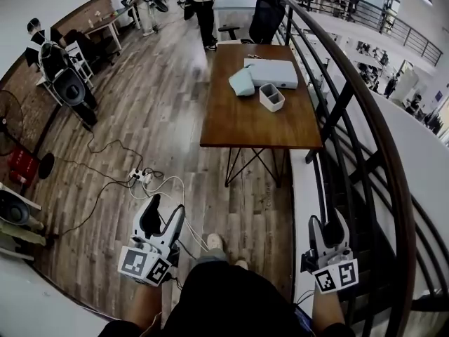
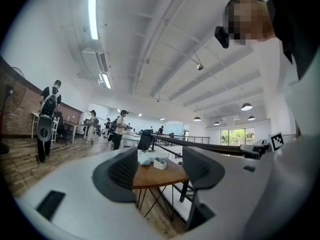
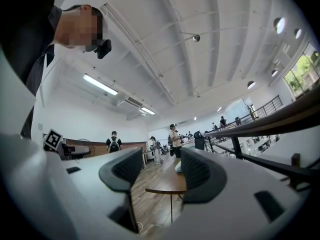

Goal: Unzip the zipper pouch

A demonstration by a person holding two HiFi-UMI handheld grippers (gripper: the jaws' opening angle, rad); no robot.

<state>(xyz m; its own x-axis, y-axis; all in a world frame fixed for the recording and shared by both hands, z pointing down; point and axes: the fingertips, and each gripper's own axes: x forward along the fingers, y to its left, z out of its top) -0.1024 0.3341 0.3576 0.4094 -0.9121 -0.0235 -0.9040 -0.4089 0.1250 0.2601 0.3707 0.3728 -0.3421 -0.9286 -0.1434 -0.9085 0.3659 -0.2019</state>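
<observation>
A pale blue-grey zipper pouch (image 1: pixel 242 81) lies on a brown wooden table (image 1: pixel 259 125) some way ahead of me, beside a small white open container (image 1: pixel 271 97) and a flat white box (image 1: pixel 271 72). Both grippers hang low by the person's legs, far short of the table. The left gripper (image 1: pixel 163 213) is open with nothing between its jaws. The right gripper (image 1: pixel 328 225) is open and empty too. In the left gripper view the pouch (image 2: pixel 144 160) and container (image 2: pixel 160 163) show small between the jaws of the left gripper (image 2: pixel 159 171). The right gripper (image 3: pixel 161 171) also frames the distant table (image 3: pixel 167 183).
A dark curved railing (image 1: pixel 351 83) and a stairwell run along the right. White cables and a power strip (image 1: pixel 140 177) lie on the wood floor to the left. A black office chair (image 1: pixel 265 16) stands behind the table. Several people stand at desks further back.
</observation>
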